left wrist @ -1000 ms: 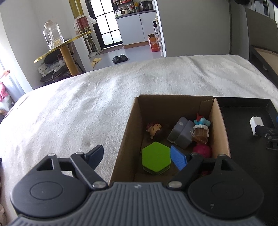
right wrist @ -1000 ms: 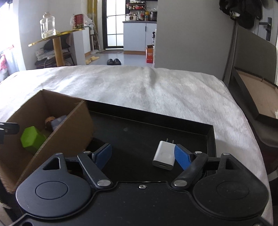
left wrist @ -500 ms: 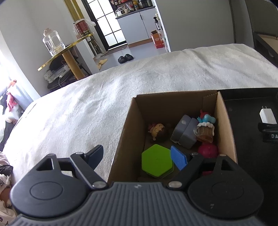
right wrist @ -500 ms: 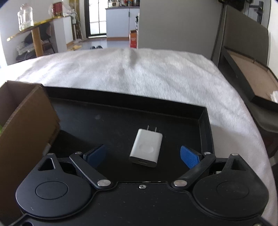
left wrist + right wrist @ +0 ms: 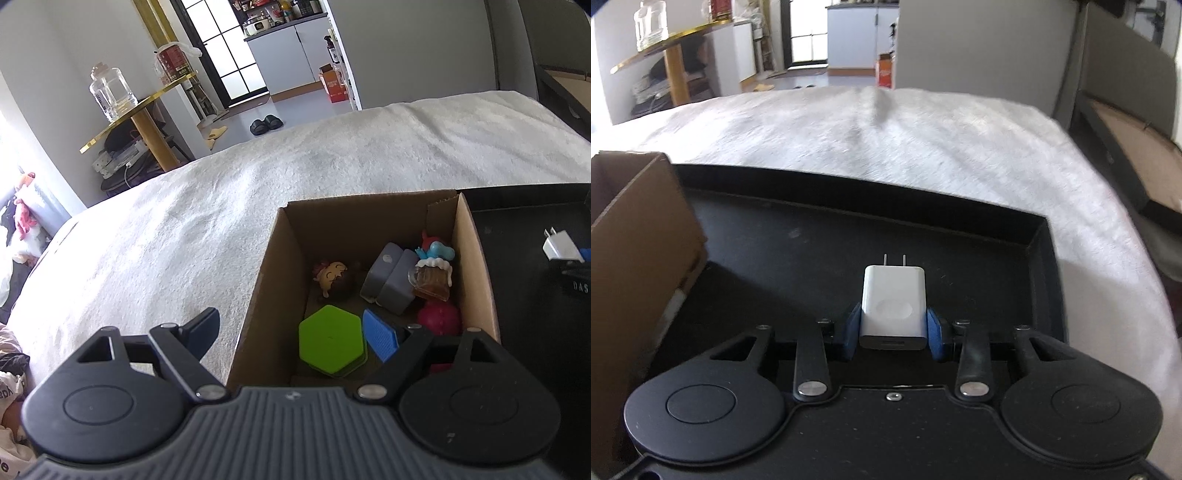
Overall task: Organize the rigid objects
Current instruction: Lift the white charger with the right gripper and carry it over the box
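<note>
A white blanket (image 5: 258, 206) covers the bed, and on it a black tray (image 5: 849, 221) sits beside a cardboard box (image 5: 255, 295), the box's right wall touching the tray's left edge. The left gripper (image 5: 291, 332) hangs at the box's near left corner with its fingers spread wide, one pad outside the left wall, the other inside over the toys. In the box a green hexagon block (image 5: 330, 338) lies by the near wall, a gray case (image 5: 391, 280) leans mid-floor, a small doll figure (image 5: 334, 277) lies toward the left wall, and a red ball (image 5: 439, 317) and a cupcake toy (image 5: 432, 277) crowd the right wall. The right gripper (image 5: 893, 330) pinches a white charger plug (image 5: 894, 306) by its sides, prongs pointing away, above the tray floor near its near edge; contact with the floor cannot be told.
</note>
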A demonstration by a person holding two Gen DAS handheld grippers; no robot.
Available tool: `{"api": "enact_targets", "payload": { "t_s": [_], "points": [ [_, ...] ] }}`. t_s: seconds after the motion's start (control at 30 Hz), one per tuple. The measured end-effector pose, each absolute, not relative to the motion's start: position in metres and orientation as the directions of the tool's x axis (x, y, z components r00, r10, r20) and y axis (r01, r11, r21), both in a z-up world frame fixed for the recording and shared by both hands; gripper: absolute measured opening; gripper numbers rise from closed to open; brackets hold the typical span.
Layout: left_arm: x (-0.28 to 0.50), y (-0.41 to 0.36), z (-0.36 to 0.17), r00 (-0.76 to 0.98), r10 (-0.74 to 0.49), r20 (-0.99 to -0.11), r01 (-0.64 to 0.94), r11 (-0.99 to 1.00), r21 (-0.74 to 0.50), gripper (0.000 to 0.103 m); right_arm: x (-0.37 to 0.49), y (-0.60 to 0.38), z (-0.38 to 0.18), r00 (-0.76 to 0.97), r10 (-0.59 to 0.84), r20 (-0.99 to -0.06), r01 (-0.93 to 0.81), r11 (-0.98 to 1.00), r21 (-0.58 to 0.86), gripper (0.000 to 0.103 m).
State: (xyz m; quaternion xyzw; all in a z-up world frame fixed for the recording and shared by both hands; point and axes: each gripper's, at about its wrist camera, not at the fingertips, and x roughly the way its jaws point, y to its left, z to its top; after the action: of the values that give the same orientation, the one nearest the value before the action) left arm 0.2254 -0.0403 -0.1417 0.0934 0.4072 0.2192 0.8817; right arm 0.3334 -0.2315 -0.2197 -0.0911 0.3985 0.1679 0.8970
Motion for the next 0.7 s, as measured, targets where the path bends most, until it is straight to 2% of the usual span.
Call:
{"api": "enact_targets", "payload": {
  "t_s": [0.37, 0.7],
  "points": [
    [0.219, -0.033, -0.139, 0.586, 0.443, -0.678, -0.317, 0.896, 0.311, 0.084, 0.304, -0.241, -0.204, 0.628, 0.242, -0.740, -0.387, 0.922, -0.026, 0.036],
    [0.210, -0.023, -0.135, 0.603, 0.423, -0.677, -0.333, 0.904, 0.268, 0.084, 0.290, -0.237, -0.171, 0.675, 0.260, -0.690, -0.393, 0.919, -0.039, 0.036]
  ]
}}
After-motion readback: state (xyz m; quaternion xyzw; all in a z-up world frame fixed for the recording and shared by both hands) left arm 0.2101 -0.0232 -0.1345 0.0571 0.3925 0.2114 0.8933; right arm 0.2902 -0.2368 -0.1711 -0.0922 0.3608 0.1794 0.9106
